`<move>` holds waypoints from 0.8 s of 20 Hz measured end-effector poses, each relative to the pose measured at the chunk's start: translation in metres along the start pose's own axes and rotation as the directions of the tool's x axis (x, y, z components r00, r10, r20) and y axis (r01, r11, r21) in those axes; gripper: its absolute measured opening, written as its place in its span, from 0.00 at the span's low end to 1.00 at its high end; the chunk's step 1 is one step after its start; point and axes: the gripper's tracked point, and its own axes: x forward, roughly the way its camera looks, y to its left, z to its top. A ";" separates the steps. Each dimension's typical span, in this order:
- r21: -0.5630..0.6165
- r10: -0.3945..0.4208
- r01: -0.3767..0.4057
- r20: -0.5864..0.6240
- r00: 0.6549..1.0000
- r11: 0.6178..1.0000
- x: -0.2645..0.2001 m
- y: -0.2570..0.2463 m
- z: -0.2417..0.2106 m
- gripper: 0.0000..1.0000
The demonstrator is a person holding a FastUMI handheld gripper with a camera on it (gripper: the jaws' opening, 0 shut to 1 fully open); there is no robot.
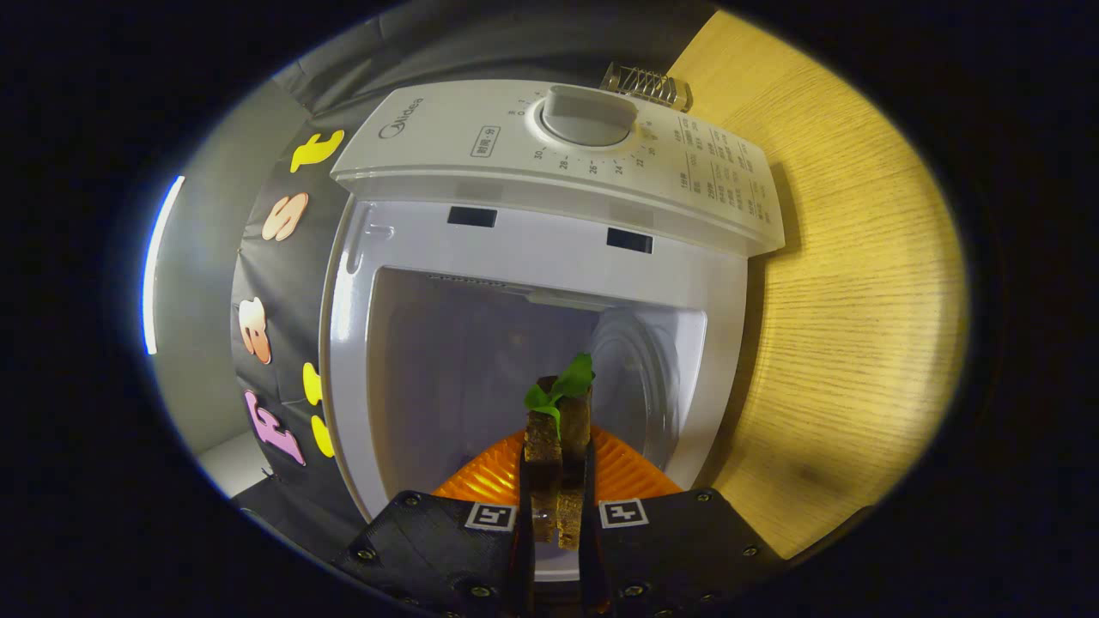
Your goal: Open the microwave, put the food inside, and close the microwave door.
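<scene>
In the gripper view, the gripper (556,506) is clamped narrow on a sandwich (556,446) with a green leaf (562,386), both fingers pressing its sides so it stays upright. An orange plate (627,472) sits behind it. The microwave (558,257) on the wooden table (841,326) gapes open just beyond, its cavity (481,369) ready to receive the food.
</scene>
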 end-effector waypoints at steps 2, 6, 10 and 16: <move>-0.020 -0.022 0.023 0.009 1.000 1.000 0.012 -0.005 0.000 0.21; -0.038 -0.042 0.043 0.028 0.999 0.998 0.030 -0.007 -0.004 0.21; -0.054 -0.078 0.081 0.051 0.996 0.995 0.044 -0.006 -0.011 0.24; -0.074 -0.093 0.095 0.029 0.995 0.993 0.044 0.000 -0.001 0.46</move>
